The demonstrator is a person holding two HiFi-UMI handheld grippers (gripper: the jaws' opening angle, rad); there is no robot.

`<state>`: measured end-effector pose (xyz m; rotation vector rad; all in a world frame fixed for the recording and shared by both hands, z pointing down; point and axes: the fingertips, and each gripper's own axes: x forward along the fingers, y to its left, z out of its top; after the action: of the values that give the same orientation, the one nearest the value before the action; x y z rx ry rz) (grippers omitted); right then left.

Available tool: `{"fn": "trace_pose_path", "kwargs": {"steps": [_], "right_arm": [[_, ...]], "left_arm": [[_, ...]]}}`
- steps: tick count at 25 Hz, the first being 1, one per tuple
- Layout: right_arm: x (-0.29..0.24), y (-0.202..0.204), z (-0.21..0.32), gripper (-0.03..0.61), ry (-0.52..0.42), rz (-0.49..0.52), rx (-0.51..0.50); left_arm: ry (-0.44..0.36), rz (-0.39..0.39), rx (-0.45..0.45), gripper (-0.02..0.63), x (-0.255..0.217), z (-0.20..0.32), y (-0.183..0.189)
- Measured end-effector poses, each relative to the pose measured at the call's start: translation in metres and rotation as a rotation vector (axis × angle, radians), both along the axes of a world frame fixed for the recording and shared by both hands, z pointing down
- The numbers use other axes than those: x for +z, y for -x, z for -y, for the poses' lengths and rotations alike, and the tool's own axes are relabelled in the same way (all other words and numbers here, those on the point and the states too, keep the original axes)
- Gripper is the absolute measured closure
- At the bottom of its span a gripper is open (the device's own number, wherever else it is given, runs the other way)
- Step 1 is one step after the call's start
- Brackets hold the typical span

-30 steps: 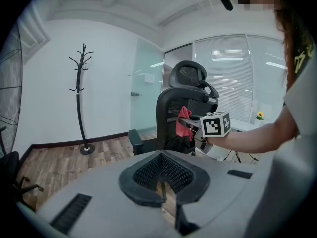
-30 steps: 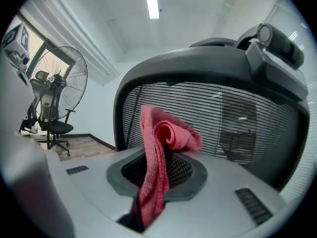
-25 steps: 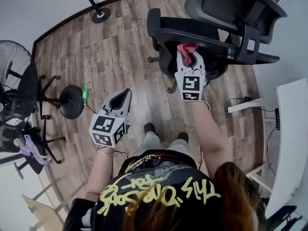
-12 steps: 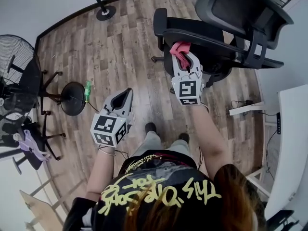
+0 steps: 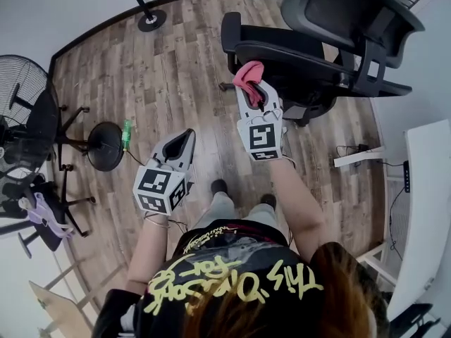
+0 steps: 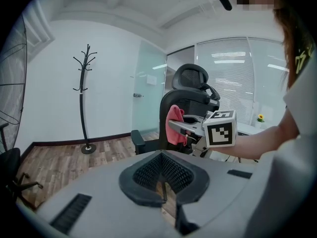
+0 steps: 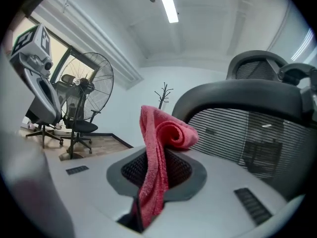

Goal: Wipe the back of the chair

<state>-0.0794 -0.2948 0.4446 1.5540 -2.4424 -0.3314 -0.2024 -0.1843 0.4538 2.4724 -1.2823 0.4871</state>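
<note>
Starting at the left side, a standing fan [image 5: 21, 104] and a small green bottle [image 5: 127, 134] are on the wooden floor [image 5: 176, 62], well apart from the work. The left tool [image 5: 184, 138] hangs low in front of the person. Its jaws are closed together with nothing between them, and it touches no part of the chair. So nothing steadies the chair, and I judge this to be the first risk. It is an office chair on a legged base, probably with castors, and a firm push from the wipe can make it turn or roll away from the cloth.

Next to the right, the right tool [image 5: 255, 96] is clenched on a pink cloth [image 5: 248, 72]. Only a lower strip of the cloth sits between the jaws, and the rest stands above them in a loose roll. If the roll drags on the mesh, the strip may slide out and the cloth may drop to the floor. The roll may also fold over, and then the hard tips of the tool, not the fabric, rub the mesh.

Further right is the black chair back [image 5: 303, 55], with its headrest [image 7: 257, 66] above. The cloth is at the upper left edge of the back, but I cannot tell whether it touches. The armrest [image 5: 229, 30] is near, and the cloth could catch there.
</note>
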Motion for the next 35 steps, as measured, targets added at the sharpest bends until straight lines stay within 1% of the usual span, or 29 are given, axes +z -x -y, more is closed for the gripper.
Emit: {"fn": "trace_pose_path", "kwargs": {"steps": [4,8,11,14,16,18,21,25,30,35], "right_arm": [[0.006,0.026,-0.001,0.518,0.031,-0.047,-0.042],[0.007,0.035,-0.003,0.518,0.040,-0.043,-0.068],[0.006,0.028,-0.014,0.517,0.039,-0.016,-0.074],[0.005,0.004,-0.027,0.518,0.035,0.040,-0.047],[0.008,-0.025,-0.034,0.518,0.035,0.062,0.001],[0.011,-0.062,-0.041,0.518,0.044,0.084,0.057],[0.020,-0.128,-0.054,0.518,0.067,0.130,0.153],[0.030,-0.221,-0.065,0.518,0.090,0.138,0.310],[0.043,-0.328,-0.073,0.518,0.111,0.184,0.478],[0.068,-0.411,-0.070,0.518,0.152,0.206,0.593]], "left_arm": [[0.000,0.003,0.001,0.620,-0.002,-0.002,0.002],[0.001,0.011,-0.002,0.620,-0.003,-0.004,0.005],[-0.005,0.008,-0.004,0.621,-0.007,-0.004,0.005],[-0.015,0.005,0.004,0.621,-0.012,-0.001,-0.004],[-0.021,0.000,0.018,0.620,-0.014,0.000,-0.014],[-0.023,-0.003,0.040,0.621,-0.015,0.002,-0.030],[-0.021,-0.002,0.076,0.621,-0.015,0.000,-0.057],[-0.023,-0.007,0.103,0.621,-0.015,0.000,-0.091],[-0.016,0.000,0.111,0.620,-0.012,-0.003,-0.125],[-0.016,0.019,0.095,0.621,-0.008,-0.007,-0.149]]}}
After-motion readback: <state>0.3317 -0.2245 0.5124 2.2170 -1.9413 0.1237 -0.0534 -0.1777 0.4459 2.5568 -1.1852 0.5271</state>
